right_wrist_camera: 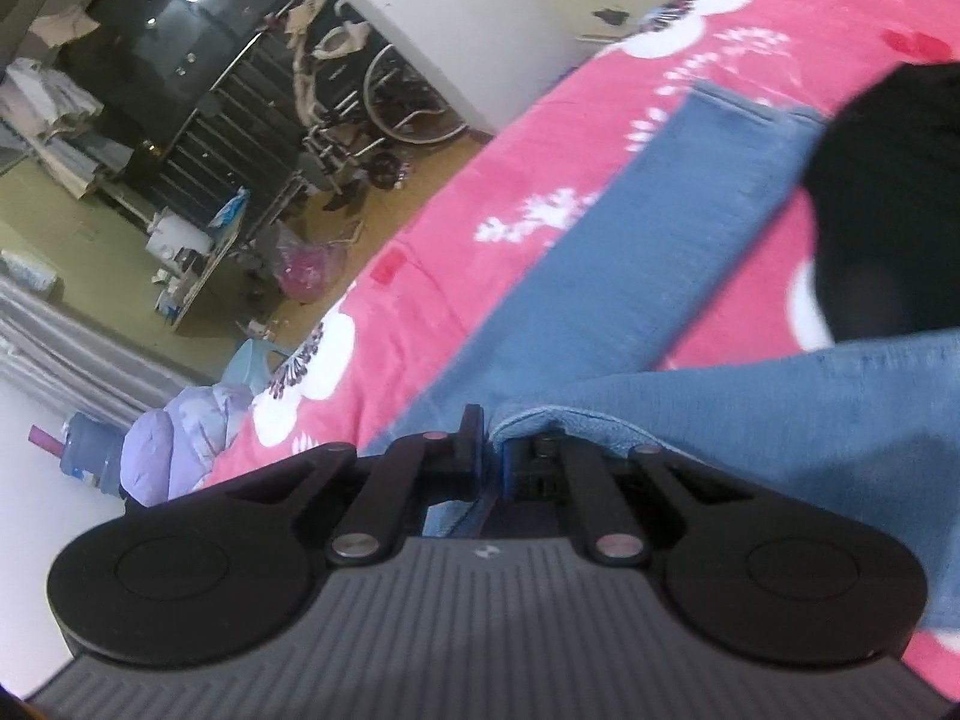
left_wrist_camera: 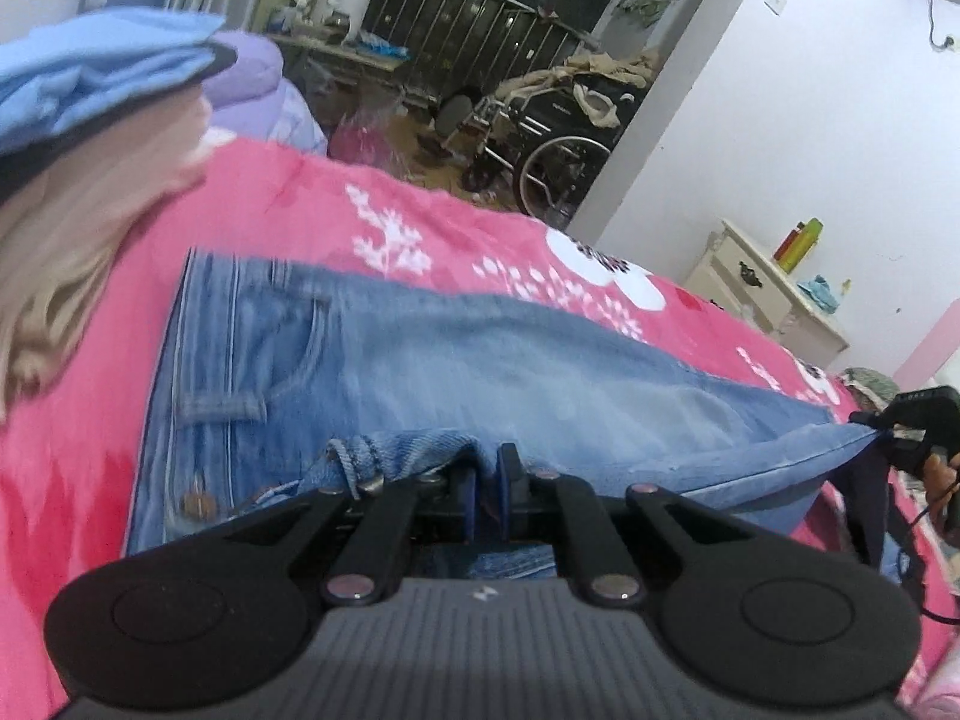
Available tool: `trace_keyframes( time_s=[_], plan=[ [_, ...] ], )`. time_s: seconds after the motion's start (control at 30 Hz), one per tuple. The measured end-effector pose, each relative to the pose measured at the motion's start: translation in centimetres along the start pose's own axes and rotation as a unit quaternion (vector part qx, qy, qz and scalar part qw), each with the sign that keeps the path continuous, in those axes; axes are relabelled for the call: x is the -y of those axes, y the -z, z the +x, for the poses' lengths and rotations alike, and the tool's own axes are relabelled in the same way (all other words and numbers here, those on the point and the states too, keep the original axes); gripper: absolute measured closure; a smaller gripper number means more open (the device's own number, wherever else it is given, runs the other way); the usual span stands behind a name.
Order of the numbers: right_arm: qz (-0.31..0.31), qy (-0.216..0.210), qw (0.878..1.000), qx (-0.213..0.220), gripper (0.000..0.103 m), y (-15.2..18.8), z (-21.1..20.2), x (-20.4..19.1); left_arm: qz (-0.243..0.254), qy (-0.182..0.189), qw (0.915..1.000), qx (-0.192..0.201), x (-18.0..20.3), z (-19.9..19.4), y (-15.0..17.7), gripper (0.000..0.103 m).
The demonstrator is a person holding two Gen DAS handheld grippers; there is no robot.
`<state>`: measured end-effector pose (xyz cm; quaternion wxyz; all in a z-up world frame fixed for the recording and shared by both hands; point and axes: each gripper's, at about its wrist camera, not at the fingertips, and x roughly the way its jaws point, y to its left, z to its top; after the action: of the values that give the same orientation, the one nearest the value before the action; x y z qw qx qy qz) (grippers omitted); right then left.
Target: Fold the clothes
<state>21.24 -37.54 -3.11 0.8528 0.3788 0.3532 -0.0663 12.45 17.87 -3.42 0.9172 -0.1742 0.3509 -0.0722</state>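
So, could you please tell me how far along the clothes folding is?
Done: a folded stack sits at the bed's corner. In hand: the left claw and right claw each pinch the jeans, lying lengthwise on the pink blanket. Left: folding them shorter and stacking.

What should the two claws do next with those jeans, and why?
Probably carry the gripped edge across onto the far half. The left claw pinches the jeans near the waistband, the right claw pinches denim further along, and the jeans lie lengthwise on the pink blanket, so one leg seems ready to fold over the other.
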Motion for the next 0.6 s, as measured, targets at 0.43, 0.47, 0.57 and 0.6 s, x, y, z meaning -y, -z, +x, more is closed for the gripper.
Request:
trace_keyframes(
  time_s=[0.43,0.47,0.57,0.6],
  plan=[
    [0.0,0.004,1.0,-0.011,0.099,-0.9,6.5,-1.2,0.007,-0.03,0.9995,-0.004,-0.4,5.6,-2.8,0.095],
    [0.002,0.005,1.0,-0.013,0.099,-1.0,7.0,-1.2,0.007,-0.031,0.9995,-0.007,-0.5,6.2,-3.0,0.095],
    [0.024,0.008,0.999,-0.032,0.095,-1.6,9.0,-0.9,-0.02,-0.028,0.9982,-0.049,-1.7,8.4,-4.1,0.092],
    [0.036,0.011,0.998,-0.044,0.093,-1.9,9.9,-0.7,-0.039,-0.023,0.9967,-0.067,-2.3,9.2,-4.4,0.092]
  ],
)
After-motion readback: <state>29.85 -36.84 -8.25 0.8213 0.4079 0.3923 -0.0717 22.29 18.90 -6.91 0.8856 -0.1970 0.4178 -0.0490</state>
